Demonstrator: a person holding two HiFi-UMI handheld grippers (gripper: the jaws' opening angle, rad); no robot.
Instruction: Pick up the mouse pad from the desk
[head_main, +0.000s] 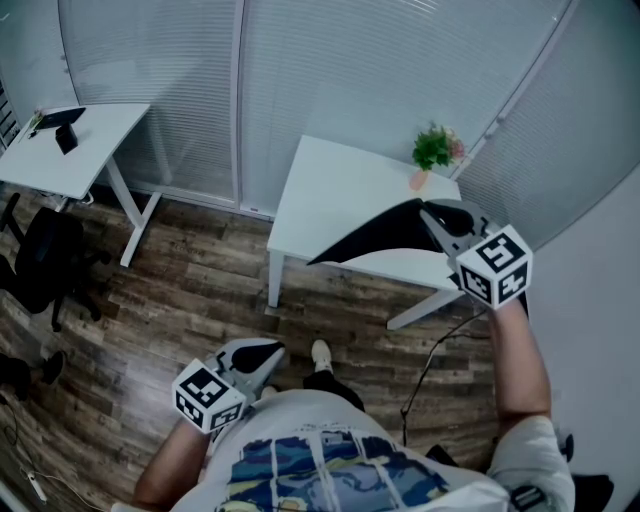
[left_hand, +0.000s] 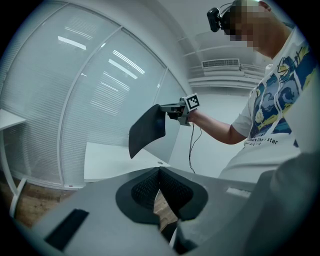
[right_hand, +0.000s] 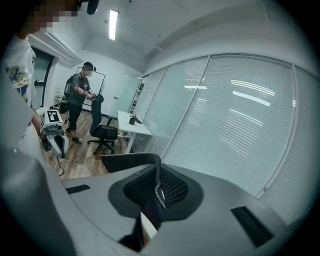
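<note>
Since right gripper (head_main: 432, 215) is clamped on one edge of the mouse pad (head_main: 385, 235), the pad droops leftward from it, hanging above the desk (head_main: 330, 190); left gripper (head_main: 262, 352), closed and empty, sits low, well apart.

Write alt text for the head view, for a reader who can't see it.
The right gripper holds a black mouse pad by its edge, lifted over a white desk with a potted plant at its far corner. The left gripper, holding nothing, is low at the left, above a wood floor.
</note>
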